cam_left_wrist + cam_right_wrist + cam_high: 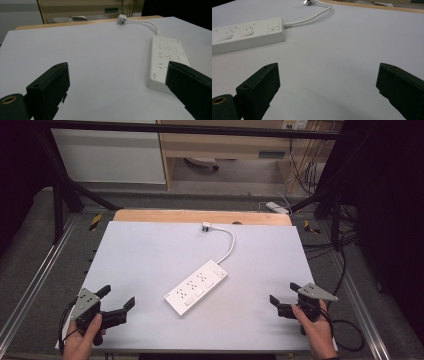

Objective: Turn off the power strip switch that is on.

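Note:
A white power strip (pixel 196 287) lies diagonally in the middle of the white table top (pixel 150 255). Its cord (pixel 228 245) curves up to a white plug (pixel 206 226) near the far edge. My left gripper (pixel 118 299) rests at the front left, held by a hand, jaws wide open and empty. In the left gripper view the power strip (pixel 166 58) lies ahead to the right. My right gripper (pixel 283 293) sits at the front right, also open and empty. In the right gripper view the power strip (pixel 247 33) is at the upper left, with its cord (pixel 312 16) trailing away.
A wooden board edge (pixel 200 216) borders the table's far side. Black frame bars (pixel 60 200) stand at the left and right. Cables (pixel 345 270) trail down the right side, and a white adapter (pixel 276 208) lies on the floor behind.

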The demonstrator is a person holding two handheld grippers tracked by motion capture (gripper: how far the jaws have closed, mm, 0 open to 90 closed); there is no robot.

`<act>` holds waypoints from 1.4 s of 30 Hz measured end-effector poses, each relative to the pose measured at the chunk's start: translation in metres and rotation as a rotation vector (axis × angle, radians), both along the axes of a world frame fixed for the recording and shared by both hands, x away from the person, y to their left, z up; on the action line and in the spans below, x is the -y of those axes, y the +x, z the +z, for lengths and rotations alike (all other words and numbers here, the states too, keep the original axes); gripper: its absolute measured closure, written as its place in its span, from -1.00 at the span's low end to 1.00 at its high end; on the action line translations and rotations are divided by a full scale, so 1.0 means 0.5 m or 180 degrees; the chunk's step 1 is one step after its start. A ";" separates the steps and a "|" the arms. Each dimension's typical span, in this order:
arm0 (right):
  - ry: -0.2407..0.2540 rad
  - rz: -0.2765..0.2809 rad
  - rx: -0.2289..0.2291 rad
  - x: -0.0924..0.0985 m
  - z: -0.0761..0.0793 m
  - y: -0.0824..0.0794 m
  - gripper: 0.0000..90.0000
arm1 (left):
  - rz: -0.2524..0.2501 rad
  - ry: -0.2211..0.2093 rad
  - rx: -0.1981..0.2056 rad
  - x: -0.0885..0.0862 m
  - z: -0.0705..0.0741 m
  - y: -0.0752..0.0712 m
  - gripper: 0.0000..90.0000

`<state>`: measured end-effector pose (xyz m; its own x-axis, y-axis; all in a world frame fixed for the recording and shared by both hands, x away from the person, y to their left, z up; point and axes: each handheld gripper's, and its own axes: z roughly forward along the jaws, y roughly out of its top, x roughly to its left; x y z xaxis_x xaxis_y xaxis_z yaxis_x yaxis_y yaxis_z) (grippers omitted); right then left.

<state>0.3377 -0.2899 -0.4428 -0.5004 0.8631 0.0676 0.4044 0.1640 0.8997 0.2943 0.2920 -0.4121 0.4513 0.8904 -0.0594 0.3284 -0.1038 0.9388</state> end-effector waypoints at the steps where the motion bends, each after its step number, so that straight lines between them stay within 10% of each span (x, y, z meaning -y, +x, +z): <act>1: 0.0013 -0.0004 -0.0003 -0.002 0.001 0.000 -0.88 | -0.0008 0.0011 -0.0001 0.000 -0.001 0.001 -0.88; 42: 0.0413 -0.0031 0.0234 -0.009 0.048 -0.016 -0.94 | -0.0008 0.0066 -0.0017 0.000 -0.004 0.002 -0.89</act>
